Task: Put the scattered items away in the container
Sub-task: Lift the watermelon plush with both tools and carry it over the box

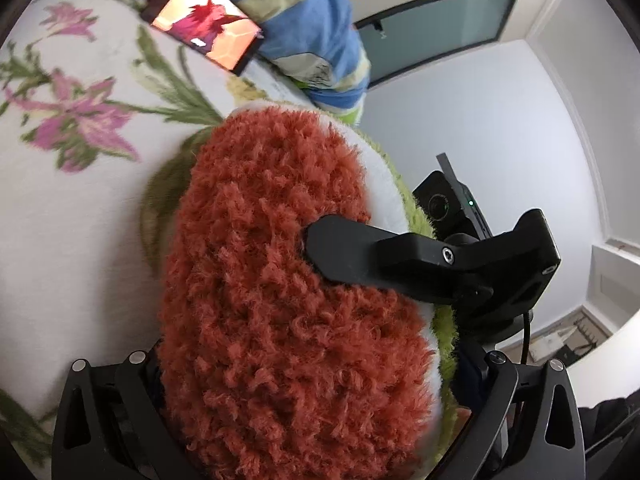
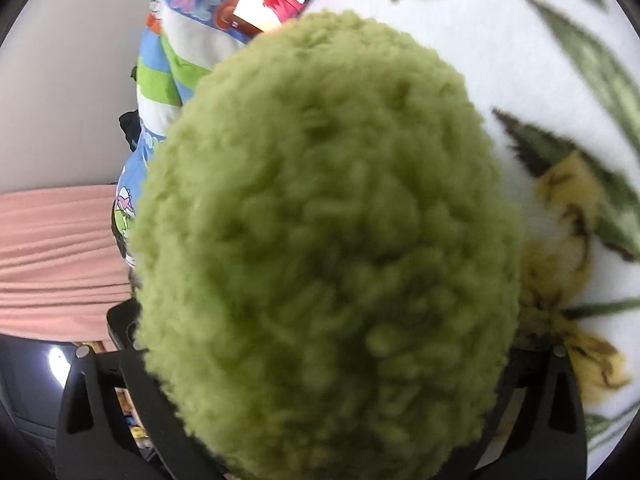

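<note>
A plush toy fills both views: its red fuzzy face (image 1: 280,280) with a white rim (image 1: 384,184) shows in the left wrist view, its green fuzzy back (image 2: 328,240) in the right wrist view. It looks like a watermelon-slice cushion. The right gripper's finger (image 1: 340,252) presses on the red face and its body (image 1: 500,264) reaches in from the right. The plush lies between my left gripper's fingers, whose tips are hidden, and it covers the right gripper's own fingers in the right wrist view. No container is in view.
A white blanket with pink flowers (image 1: 80,112) and green leaves (image 2: 580,152) lies underneath. A phone with a lit screen (image 1: 204,28) leans on a blue striped cushion (image 1: 304,20). A pink curtain (image 2: 56,260) hangs at the left; a dark window (image 1: 436,28) is on the wall.
</note>
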The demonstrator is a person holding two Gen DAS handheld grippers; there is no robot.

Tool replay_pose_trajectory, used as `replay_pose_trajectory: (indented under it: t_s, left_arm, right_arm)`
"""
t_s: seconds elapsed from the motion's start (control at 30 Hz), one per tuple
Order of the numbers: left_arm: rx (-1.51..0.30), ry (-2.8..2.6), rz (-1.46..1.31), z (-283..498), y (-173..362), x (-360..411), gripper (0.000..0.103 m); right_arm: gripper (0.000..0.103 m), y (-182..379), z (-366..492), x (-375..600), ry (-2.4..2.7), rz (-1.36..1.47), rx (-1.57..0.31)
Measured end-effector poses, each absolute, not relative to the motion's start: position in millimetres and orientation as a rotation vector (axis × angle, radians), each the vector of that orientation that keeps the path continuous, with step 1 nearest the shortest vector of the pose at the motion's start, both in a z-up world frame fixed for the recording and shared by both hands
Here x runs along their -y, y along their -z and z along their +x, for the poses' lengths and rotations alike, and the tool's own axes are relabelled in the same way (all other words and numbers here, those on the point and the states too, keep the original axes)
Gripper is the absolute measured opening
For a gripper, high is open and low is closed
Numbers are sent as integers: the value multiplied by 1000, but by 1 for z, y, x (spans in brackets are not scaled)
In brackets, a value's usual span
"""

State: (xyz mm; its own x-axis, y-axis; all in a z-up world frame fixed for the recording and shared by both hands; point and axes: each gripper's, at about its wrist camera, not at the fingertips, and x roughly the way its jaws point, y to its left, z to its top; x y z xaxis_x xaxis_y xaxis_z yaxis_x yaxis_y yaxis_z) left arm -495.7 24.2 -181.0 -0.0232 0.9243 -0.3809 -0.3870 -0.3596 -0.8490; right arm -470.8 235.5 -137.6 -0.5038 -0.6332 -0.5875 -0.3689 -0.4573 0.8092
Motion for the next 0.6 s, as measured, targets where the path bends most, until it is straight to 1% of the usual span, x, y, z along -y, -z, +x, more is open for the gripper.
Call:
replay_pose_trajectory:
  t_s: [0.13, 0.3, 0.6]
  left_arm:
    - [645, -1570, -1132, -486, 162, -38, 102]
    - [600, -1503, -1088, -465, 135, -60, 102]
    - [513, -1396, -968, -413, 85, -110, 102]
  right_arm:
    - [102, 110, -454, -241, 2148, 1415, 1486]
    - [102, 78, -418, -253, 2220, 1395, 1497]
    - [102, 12, -331, -272, 2413, 1312, 1505]
